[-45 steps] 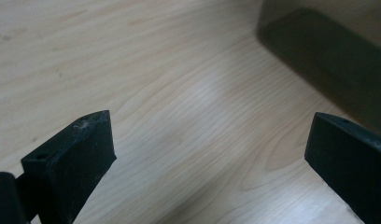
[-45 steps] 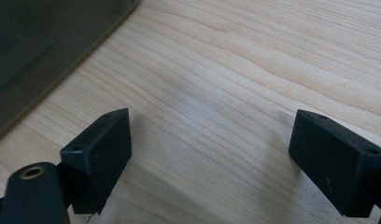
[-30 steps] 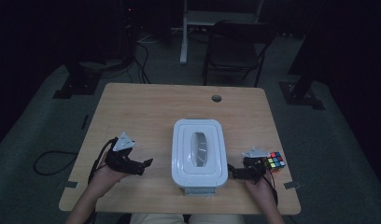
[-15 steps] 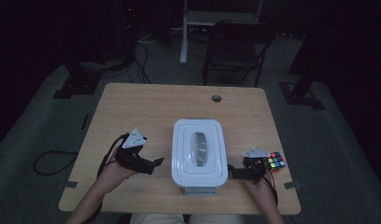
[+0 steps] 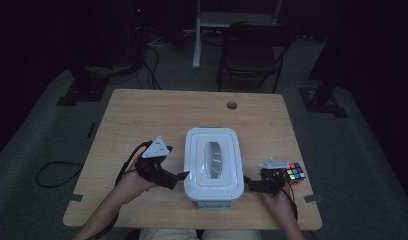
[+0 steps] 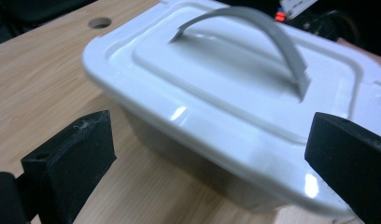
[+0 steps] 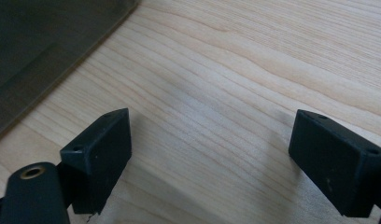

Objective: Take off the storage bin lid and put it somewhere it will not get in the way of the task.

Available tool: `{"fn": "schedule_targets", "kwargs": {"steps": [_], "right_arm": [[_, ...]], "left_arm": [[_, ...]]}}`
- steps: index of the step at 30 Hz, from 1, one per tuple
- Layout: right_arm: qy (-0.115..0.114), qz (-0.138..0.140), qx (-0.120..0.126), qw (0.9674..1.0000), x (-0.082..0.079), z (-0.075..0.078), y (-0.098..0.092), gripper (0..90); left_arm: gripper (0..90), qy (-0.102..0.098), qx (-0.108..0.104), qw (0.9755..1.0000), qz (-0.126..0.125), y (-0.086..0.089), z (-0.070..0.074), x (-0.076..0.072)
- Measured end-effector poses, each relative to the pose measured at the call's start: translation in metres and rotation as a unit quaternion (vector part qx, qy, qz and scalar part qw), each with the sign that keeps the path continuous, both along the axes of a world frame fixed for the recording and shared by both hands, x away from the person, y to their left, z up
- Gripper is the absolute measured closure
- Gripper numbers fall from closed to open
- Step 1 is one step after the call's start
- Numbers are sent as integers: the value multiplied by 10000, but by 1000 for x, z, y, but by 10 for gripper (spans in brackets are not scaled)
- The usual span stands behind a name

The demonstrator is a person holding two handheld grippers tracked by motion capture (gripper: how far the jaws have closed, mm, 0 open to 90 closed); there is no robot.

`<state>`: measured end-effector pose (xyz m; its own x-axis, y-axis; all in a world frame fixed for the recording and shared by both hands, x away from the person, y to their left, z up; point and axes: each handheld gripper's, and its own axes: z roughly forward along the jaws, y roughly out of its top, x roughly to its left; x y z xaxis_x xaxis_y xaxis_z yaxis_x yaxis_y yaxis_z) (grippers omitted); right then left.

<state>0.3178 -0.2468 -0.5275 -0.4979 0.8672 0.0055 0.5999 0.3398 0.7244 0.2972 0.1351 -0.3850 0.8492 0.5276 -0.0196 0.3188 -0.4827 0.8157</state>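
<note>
A white plastic box (image 5: 213, 162) with a lid and an arched grey handle (image 6: 254, 28) stands at the table's front middle. My left gripper (image 5: 178, 176) is at the box's left side, its tips almost at the lid's rim. Its jaws stand wide open in the left gripper view, with the box (image 6: 235, 98) close ahead between them. My right gripper (image 5: 250, 183) rests low by the box's right front corner. It is open over bare wood (image 7: 226, 70), with the box's dark wall (image 7: 39, 46) at the upper left.
A colour cube (image 5: 295, 172) sits just right of my right hand. The wooden table (image 5: 157, 110) has a cable hole (image 5: 232, 105) near its far edge. A chair (image 5: 252, 50) and dark stands are behind the table.
My left gripper has moved right, from apart on the table up to the box's left side. The right gripper and the box have stayed put.
</note>
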Motion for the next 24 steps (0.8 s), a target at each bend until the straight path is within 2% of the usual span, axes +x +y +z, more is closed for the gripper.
{"fn": "schedule_targets", "kwargs": {"steps": [8,16,24], "right_arm": [[-1,2,-2,10000,0,0,0,131],[2,4,-4,10000,0,0,0,131],[-2,4,-3,10000,0,0,0,131]], "left_arm": [[22,14,-12,9998,-212,-19,2,1],[22,189,-143,9991,-360,-37,-2,9],[22,301,-127,9984,-459,-53,-3,14]]}}
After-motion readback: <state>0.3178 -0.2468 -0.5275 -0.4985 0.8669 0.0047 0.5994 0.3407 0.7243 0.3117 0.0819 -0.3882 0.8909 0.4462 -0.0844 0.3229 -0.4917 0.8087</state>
